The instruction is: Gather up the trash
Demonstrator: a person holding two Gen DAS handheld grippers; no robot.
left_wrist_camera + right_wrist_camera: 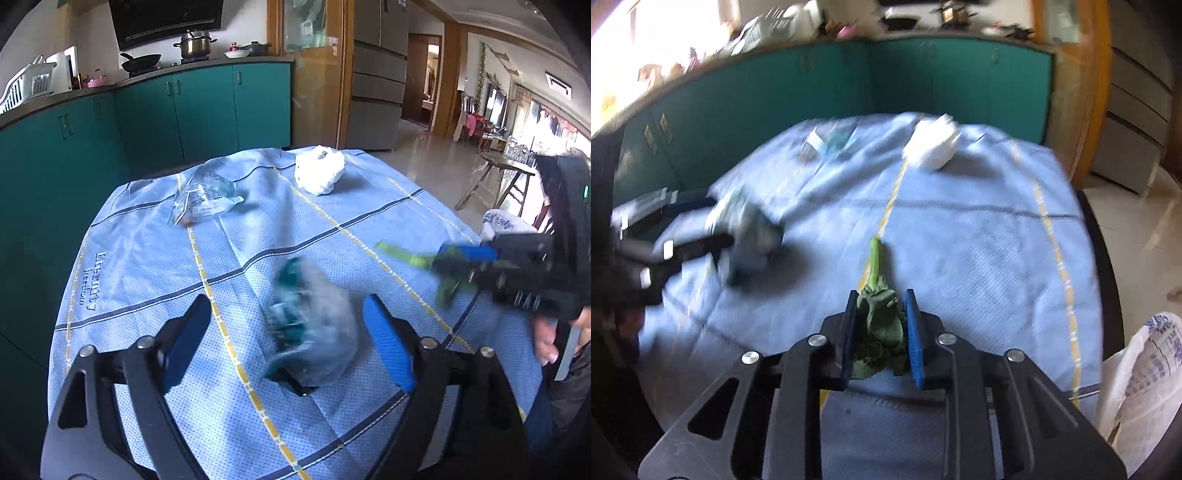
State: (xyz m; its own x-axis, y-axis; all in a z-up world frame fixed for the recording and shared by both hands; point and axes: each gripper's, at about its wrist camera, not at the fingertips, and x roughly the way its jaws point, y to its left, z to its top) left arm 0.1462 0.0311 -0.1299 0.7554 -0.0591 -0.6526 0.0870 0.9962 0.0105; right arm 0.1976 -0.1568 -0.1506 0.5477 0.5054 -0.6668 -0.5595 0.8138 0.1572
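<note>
In the left wrist view my left gripper (286, 306) stands open over the blue checked tablecloth (147, 280). A blurred, crumpled grey-and-teal plastic wrapper (314, 332) lies between its blue pads, and neither pad presses on it. My right gripper (881, 295) is shut on a wilted green leafy vegetable (882, 325), whose pale stalk (875, 258) sticks out forward over the cloth. The left wrist view shows that gripper (450, 266) at the right with the stalk (402, 254). The right wrist view shows the left gripper (716, 221) around the wrapper (750, 225).
A white crumpled wad (319, 173) and a clear plastic wrapper (203, 199) lie at the far side of the table. A white printed bag (1145, 376) hangs at the near right edge. Teal kitchen cabinets (184, 107) stand behind the table. A hand (546, 339) holds the right gripper.
</note>
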